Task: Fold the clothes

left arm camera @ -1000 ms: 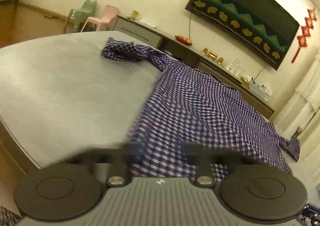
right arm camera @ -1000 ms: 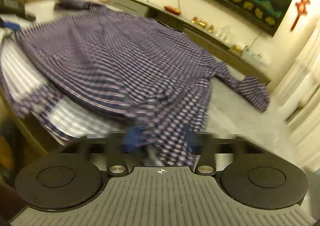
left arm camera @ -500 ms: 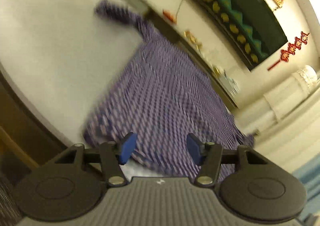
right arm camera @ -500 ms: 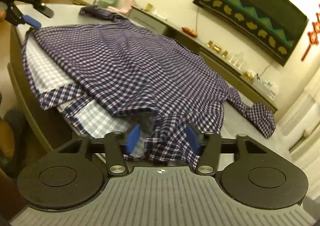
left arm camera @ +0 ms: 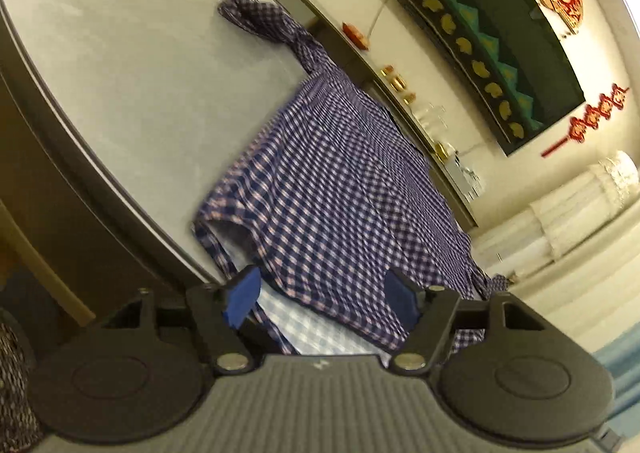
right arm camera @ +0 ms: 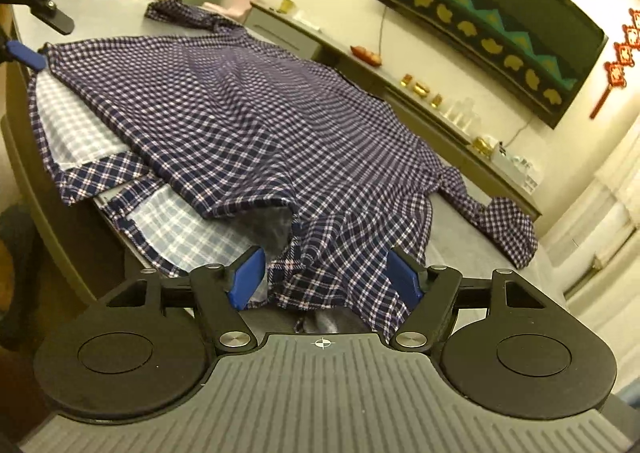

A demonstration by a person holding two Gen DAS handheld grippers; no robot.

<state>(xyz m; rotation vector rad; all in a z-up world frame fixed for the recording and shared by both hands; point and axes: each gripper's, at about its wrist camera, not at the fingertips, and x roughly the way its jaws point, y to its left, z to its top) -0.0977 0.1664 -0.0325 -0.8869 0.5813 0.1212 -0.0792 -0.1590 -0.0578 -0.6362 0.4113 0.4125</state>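
Checked cotton, dark blue and white, makes the shirt, which lies spread on the grey worktop with its hem at the near edge. It looks light, soft and limp, so a hem corner or a side seam is the best place to pinch. Both the left claw and the right claw have just been opening; cloth lies between the jaws, not gripped. Behind stand a long sideboard and a wall screen.
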